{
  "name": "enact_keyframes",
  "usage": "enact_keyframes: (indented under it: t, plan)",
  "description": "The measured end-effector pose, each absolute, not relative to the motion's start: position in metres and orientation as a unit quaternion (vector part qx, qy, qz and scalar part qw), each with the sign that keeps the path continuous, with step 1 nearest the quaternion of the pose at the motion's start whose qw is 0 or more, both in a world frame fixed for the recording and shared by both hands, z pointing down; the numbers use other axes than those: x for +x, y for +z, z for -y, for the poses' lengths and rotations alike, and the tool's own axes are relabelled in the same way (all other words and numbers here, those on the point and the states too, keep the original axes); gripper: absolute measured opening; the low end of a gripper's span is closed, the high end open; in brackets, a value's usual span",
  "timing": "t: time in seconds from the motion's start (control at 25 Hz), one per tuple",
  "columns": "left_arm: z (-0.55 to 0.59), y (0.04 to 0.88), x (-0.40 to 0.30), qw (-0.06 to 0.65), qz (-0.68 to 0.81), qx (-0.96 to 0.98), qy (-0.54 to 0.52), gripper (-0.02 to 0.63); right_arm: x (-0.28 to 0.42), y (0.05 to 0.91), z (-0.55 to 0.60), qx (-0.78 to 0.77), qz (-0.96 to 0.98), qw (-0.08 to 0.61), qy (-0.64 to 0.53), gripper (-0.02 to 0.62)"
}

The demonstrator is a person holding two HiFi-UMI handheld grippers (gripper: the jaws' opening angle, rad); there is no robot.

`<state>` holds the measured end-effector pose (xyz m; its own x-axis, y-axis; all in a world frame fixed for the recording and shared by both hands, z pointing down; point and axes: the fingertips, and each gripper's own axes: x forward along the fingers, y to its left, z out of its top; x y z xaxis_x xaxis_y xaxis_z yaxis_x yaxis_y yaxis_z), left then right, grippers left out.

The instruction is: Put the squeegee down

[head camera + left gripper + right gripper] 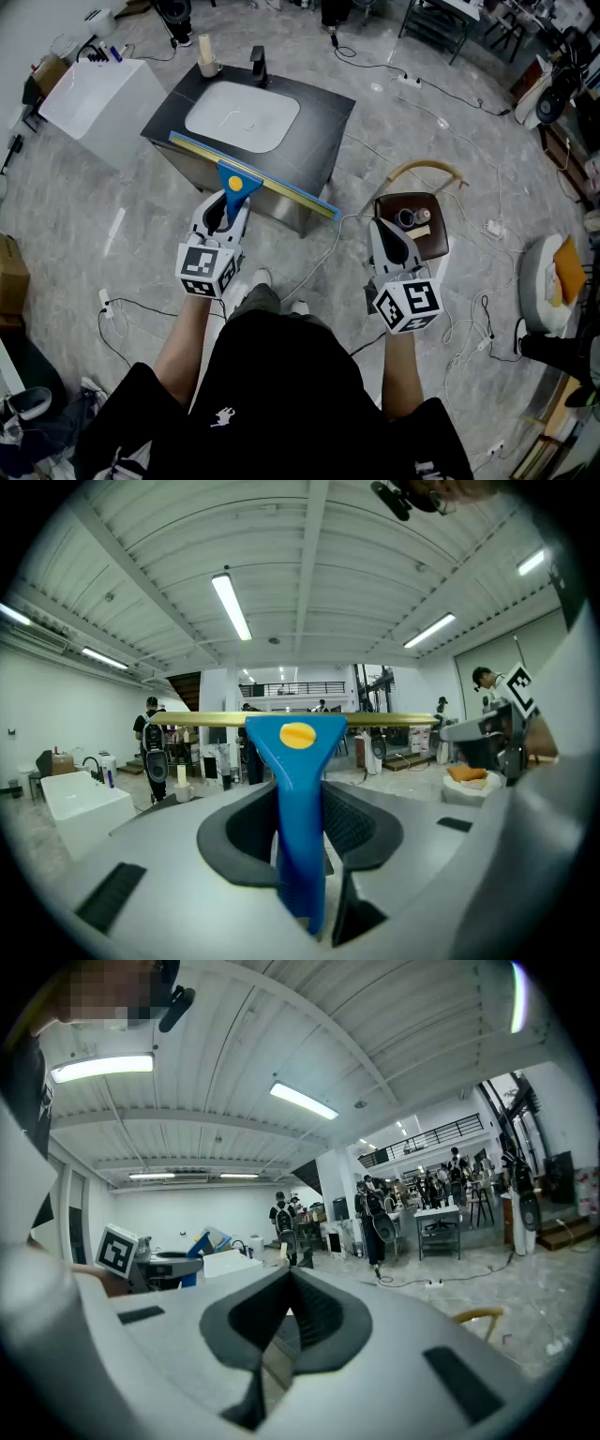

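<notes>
The squeegee [240, 184] has a blue handle with a yellow dot and a long blade with a yellow-gold strip. My left gripper [228, 210] is shut on the handle and holds it out roughly level. In the head view the blade runs along the front edge of a dark counter [323, 122]. In the left gripper view the squeegee's handle [298, 761] stands upright between the dark pads [246, 829], with the blade across the top. My right gripper [386, 236] hangs to the right over the floor. In the right gripper view its fingertips [289, 1277] meet with nothing between them.
A white sink basin [242, 114] is set in the counter, with a black tap [259, 66] and a pale roll [207, 58] behind it. A white box [98, 98] stands to the left, a wooden chair [414, 230] under my right gripper. Cables cross the marble floor. Several people stand far off.
</notes>
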<state>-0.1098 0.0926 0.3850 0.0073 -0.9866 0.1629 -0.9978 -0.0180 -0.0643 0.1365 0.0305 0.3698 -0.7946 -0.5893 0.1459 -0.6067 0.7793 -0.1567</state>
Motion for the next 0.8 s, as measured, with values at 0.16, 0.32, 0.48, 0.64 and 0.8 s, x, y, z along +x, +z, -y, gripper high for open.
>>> enact_keyframes:
  t: [0.16,0.32,0.48,0.64,0.8]
  plan:
    - [-0.093,0.379,-0.107,0.035,0.7,0.709,0.077,0.13,0.137,0.366,-0.032,0.312,0.944,0.039,0.102,0.002]
    - [-0.098,0.379,-0.107,0.036,0.7,0.709,0.078,0.13,0.132,0.366,-0.04,0.295,0.948,0.034,0.111,0.002]
    - [-0.104,0.378,-0.102,0.033,0.702,0.707,0.078,0.13,0.136,0.369,-0.047,0.29,0.95,0.032,0.115,0.002]
    - [-0.11,0.377,-0.094,0.031,0.702,0.707,0.081,0.13,0.143,0.371,-0.052,0.288,0.95,0.026,0.12,0.002]
    - [-0.117,0.377,-0.089,0.032,0.701,0.707,0.084,0.13,0.145,0.372,-0.059,0.283,0.951,0.025,0.125,0.002]
